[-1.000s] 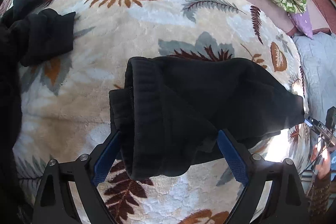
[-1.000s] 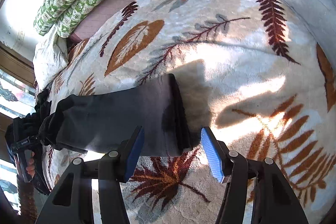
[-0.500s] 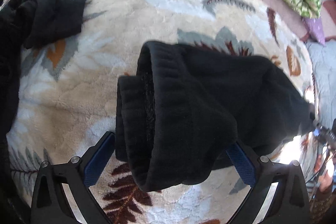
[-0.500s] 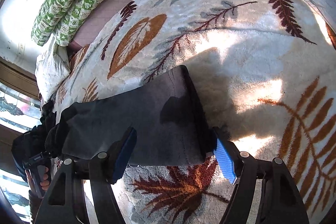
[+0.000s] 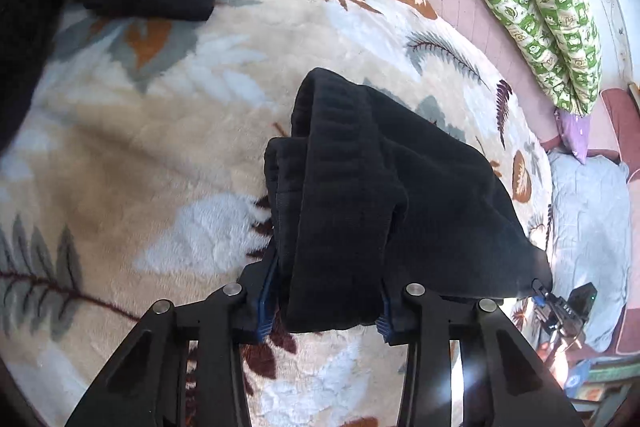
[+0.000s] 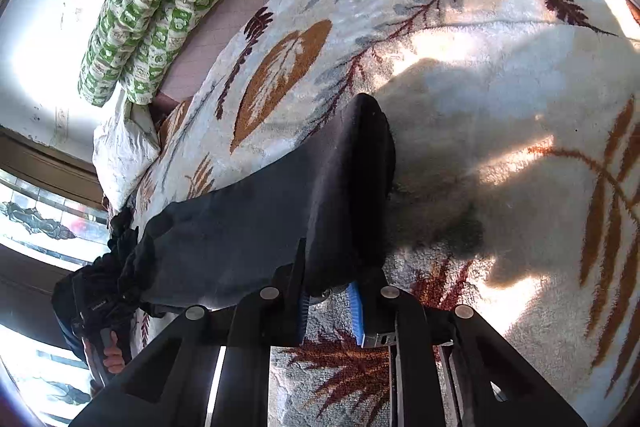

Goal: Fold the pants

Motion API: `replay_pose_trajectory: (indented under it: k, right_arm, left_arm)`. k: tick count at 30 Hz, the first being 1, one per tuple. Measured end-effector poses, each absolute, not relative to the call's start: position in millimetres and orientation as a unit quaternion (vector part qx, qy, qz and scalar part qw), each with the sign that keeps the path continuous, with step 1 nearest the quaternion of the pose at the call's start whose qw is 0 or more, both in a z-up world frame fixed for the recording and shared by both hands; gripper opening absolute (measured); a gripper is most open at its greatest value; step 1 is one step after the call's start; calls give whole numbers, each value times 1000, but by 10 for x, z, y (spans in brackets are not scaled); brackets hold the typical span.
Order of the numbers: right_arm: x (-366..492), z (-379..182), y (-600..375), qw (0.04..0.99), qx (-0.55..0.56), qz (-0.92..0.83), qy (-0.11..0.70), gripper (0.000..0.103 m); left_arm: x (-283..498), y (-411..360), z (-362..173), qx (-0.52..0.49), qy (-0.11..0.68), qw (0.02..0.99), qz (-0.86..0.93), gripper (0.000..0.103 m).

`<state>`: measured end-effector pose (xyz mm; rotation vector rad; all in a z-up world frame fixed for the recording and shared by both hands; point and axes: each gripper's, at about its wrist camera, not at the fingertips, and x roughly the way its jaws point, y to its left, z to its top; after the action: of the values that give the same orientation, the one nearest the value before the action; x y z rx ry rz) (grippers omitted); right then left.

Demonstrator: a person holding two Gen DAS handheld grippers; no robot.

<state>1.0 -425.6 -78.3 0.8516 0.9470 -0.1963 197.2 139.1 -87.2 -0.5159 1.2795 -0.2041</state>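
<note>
On the leaf blanket [image 5: 160, 155], bunched black pants [image 5: 360, 187] sag between claws

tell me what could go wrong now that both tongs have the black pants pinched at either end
1. The left tongs have just closed on a thick bunch of ribbed waistband; a layer could slip out when the pants are lifted.
2. The right tongs have just closed on only the hem edge, so it may pull free.
3. Fabric could drag on the plush leaf blanket and skew the fold.
</note>
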Motion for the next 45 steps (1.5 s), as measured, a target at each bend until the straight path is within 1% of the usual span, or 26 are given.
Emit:
replay_pose_trajectory:
  k: [2,9,12,16,19,22,23,24,25,28,30,32,34,35,36,42,44,45]
  right_arm:
    - [-23,-730,-4266,805,397,-96,430,14]
    - [-111,-384,-4296,827,388,-86,397,14]
    - [-171,-257,-4337,831,392,-73,388,14]
    - [-306,-438,-4363,818,388,-81,416,14]
    - [-455,-671,-4376,806,395,-91,432,15]
    - [-542,-752,-4341,805,378,-107,444,22]
    - [-564,-753,-4335,805,379,-100,445,27]
    - [-592,-742,-4334,803,383,-96,446,29]
    - [-629,-712,-4336,802,382,-101,449,31]
    - [-782,-540,-4398,806,380,-105,442,33]
    - [-884,-331,-4480,820,375,-122,415,34]
    - [-887,-149,-4546,834,362,-127,397,45]
    - [-787,-53,-4556,840,341,-135,398,48]
    - [-712,-52,-4552,841,338,-130,403,50]
    - [-619,-79,-4544,838,336,-123,412,49]
    - [-150,-306,-4408,832,281,-155,453,49]
    - [-72,-371,-4397,829,270,-164,461,44]
    - [-35,-413,-4391,826,264,-165,470,38]
  left_arm:
    - [1923,1349,-814,-221,587,774,-86,37]
    - [1631,1333,-520,-214,576,783,-101,36]
    - [1398,1315,-404,-182,576,790,-105,36]
    - [1187,1216,-562,-139,595,785,-101,37]
    - [1103,1156,-534,-115,581,800,-98,39]
    - [1065,1067,-473,-81,583,803,-96,45]
    - [1038,1049,-441,-71,582,804,-96,47]
    - [997,1049,-400,-68,580,806,-98,51]
    - [948,1060,-354,-67,577,807,-101,52]
    - [789,1134,-208,-78,570,810,-116,57]
    - [690,1219,-92,-81,559,816,-124,67]
    - [678,1279,56,-81,544,826,-123,71]
    - [735,1329,171,-85,533,833,-123,75]
    - [785,1334,205,-84,531,835,-120,80]
    - [848,1331,206,-82,532,834,-117,83]
    - [1343,1283,-42,-113,570,807,-108,83]
    - [1466,1253,-150,-115,579,801,-102,83]
    - [1503,1242,-204,-120,586,794,-105,79]
